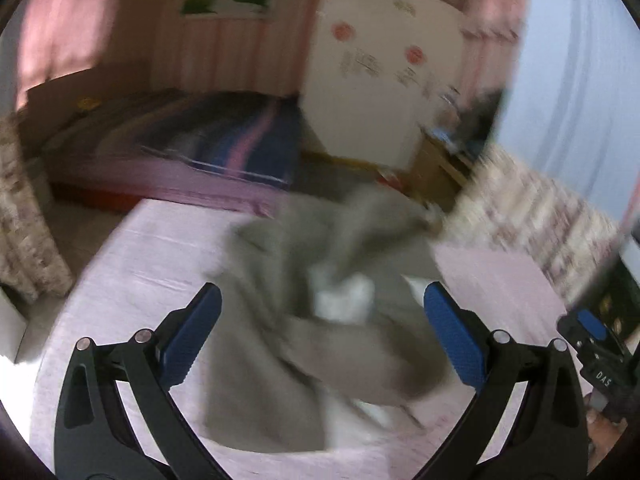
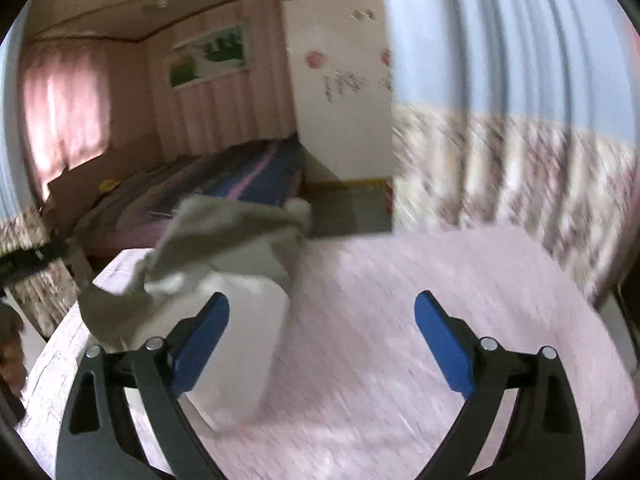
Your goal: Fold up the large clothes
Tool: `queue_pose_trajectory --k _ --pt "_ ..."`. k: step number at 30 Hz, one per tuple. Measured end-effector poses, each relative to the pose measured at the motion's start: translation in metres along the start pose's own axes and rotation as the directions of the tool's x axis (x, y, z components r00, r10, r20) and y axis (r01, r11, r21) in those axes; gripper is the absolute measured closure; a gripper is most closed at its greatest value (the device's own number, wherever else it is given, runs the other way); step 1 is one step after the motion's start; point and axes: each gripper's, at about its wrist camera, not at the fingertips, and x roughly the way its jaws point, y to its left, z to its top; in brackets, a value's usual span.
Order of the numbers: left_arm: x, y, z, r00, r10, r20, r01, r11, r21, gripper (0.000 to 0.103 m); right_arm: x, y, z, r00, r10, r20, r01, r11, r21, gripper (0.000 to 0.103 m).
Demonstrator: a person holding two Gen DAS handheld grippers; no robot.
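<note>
Left claw [image 1: 322, 332] spread above crumpled grey garment [image 1: 320, 320] | right claw [image 2: 322, 336] spread, empty, over bare pink bed [image 2: 400, 320] | garment heaped toward bed's left edge.

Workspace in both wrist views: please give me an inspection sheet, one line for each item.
Surface: pink sheet, wrinkled, views blurred.
Job's things: grey garment, crumpled in a heap, not folded, pale lining showing.
Clutter: nothing seen on the sheet.
Grippers: left tongs open above the garment; right tongs open, garment at its left finger.
Cables: nothing seen.
Surroundings: striped bed, white door, floral curtain.
</note>
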Motion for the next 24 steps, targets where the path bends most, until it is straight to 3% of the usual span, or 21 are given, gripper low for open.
queue_pose_trajectory --k 4,6,7,8,11,15,18,21,24 --pt "0.052 -0.053 -0.033 0.988 0.135 -0.081 -0.114 0.968 0.225 0.005 0.001 -0.004 -0.024 0.999 0.03 -0.045 -0.031 0.999 -0.027 0.009" --pt "0.07 -0.055 -0.048 0.988 0.121 -0.099 -0.094 0.966 0.242 0.029 0.008 0.006 -0.032 0.998 0.037 -0.057 -0.04 0.998 -0.042 0.009" --pt "0.073 -0.051 -0.051 0.989 0.101 -0.104 -0.076 0.972 0.225 0.067 0.006 0.009 -0.035 0.997 0.051 -0.059 -0.054 0.998 -0.045 0.009" --pt "0.071 -0.047 -0.053 0.99 0.101 -0.098 -0.079 0.975 0.208 0.09 0.005 0.01 -0.035 0.996 0.061 -0.06 -0.064 0.997 -0.047 0.009" --pt "0.054 -0.031 -0.046 0.996 0.066 -0.054 -0.056 0.984 0.172 0.094 0.005 0.023 -0.031 0.995 0.076 -0.066 -0.08 0.995 -0.064 0.009" --pt "0.002 -0.019 -0.039 0.988 0.128 0.086 -0.145 0.963 0.229 0.095 0.005 0.041 -0.016 0.994 0.103 -0.04 -0.106 0.99 -0.09 0.009" --pt "-0.032 0.016 -0.033 0.977 0.156 0.146 -0.181 0.967 0.177 0.095 0.008 0.061 0.0 0.992 0.127 -0.019 -0.129 0.984 -0.121 0.009" --pt "-0.024 0.053 -0.039 0.972 0.214 0.101 -0.228 0.962 0.152 0.095 0.024 0.091 0.012 0.99 0.143 -0.021 -0.144 0.975 -0.168 0.009" --pt "0.01 0.091 -0.061 0.964 0.265 -0.014 -0.26 0.955 0.142 0.085 0.046 0.119 0.012 0.984 0.17 -0.061 -0.179 0.964 -0.197 0.009"
